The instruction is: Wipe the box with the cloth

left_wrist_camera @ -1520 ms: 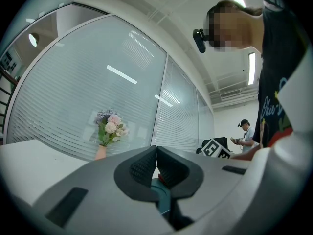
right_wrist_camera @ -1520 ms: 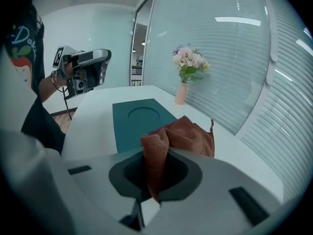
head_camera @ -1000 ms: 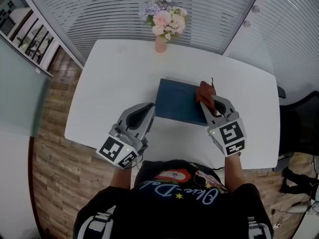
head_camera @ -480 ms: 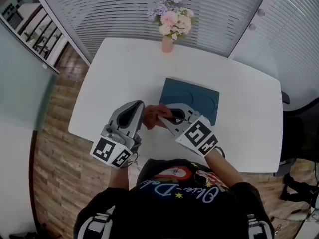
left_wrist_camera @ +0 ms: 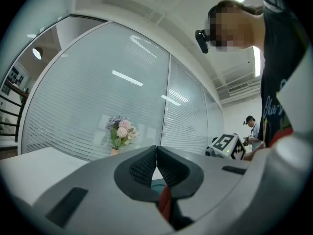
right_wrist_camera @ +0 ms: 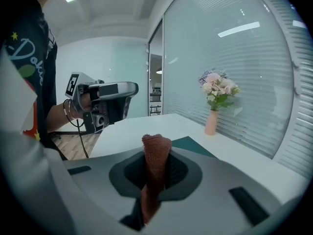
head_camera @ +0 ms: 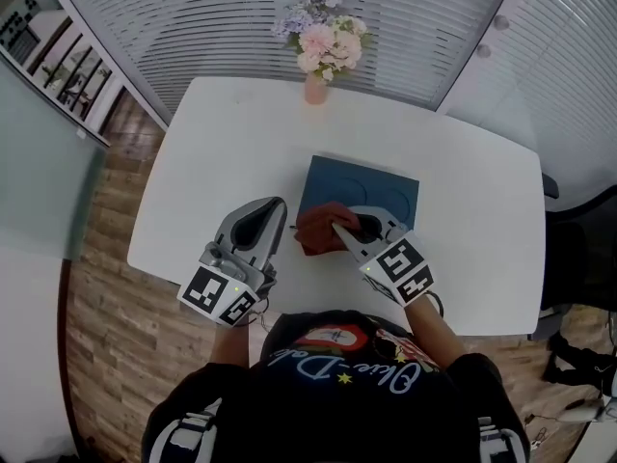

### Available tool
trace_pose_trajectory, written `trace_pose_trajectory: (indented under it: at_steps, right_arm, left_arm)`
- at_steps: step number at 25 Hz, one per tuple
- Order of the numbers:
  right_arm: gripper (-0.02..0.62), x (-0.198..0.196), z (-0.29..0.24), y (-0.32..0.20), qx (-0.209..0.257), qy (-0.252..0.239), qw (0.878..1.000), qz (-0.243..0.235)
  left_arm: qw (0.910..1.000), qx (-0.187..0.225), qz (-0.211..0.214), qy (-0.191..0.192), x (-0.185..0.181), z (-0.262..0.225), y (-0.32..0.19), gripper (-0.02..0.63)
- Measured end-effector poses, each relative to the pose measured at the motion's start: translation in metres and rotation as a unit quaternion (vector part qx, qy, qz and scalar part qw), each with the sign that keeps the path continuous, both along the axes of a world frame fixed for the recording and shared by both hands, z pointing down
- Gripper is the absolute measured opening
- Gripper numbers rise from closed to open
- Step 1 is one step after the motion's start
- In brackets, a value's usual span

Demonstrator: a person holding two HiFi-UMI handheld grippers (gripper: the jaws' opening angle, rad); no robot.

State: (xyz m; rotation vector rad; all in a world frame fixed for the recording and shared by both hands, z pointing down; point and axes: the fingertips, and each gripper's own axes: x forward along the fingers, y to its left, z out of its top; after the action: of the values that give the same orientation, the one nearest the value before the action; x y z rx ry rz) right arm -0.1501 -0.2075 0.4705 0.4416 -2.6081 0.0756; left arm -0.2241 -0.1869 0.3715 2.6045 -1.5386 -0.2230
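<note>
A flat dark teal box (head_camera: 371, 191) lies in the middle of the white table (head_camera: 222, 143). A reddish-brown cloth (head_camera: 319, 228) rests bunched over the box's near-left corner, and my right gripper (head_camera: 339, 226) is shut on it. In the right gripper view the cloth (right_wrist_camera: 155, 163) stands pinched between the jaws, with the box (right_wrist_camera: 190, 144) beyond. My left gripper (head_camera: 279, 204) hovers just left of the cloth, near the box's left edge. In the left gripper view that gripper (left_wrist_camera: 157, 150) is shut with nothing held.
A pink vase of flowers (head_camera: 315, 83) stands at the table's far edge, also seen as a vase (right_wrist_camera: 212, 123) in the right gripper view. The left gripper (right_wrist_camera: 105, 105) appears there to the left. Wood floor (head_camera: 116, 336) lies off the table's left and near edges.
My right gripper swept the cloth from the box's right side across to its left, past the near-left corner, then back onto that corner. The left gripper barely moved.
</note>
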Motion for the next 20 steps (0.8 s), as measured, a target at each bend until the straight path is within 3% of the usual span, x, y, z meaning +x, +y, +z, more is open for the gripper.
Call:
trace_pose_trajectory:
  at_steps: [10, 20]
  right_arm:
    - [0.028, 0.060, 0.009, -0.016, -0.012, 0.007, 0.997, 0.079]
    - [0.028, 0.123, 0.017, -0.031, -0.021, 0.008, 0.985, 0.169]
  left_arm:
    - [0.9997, -0.013, 0.020, -0.007, 0.011, 0.006, -0.004, 0.003]
    - [0.9991, -0.014, 0.037, -0.016, 0.023, 0.007, -0.010, 0.004]
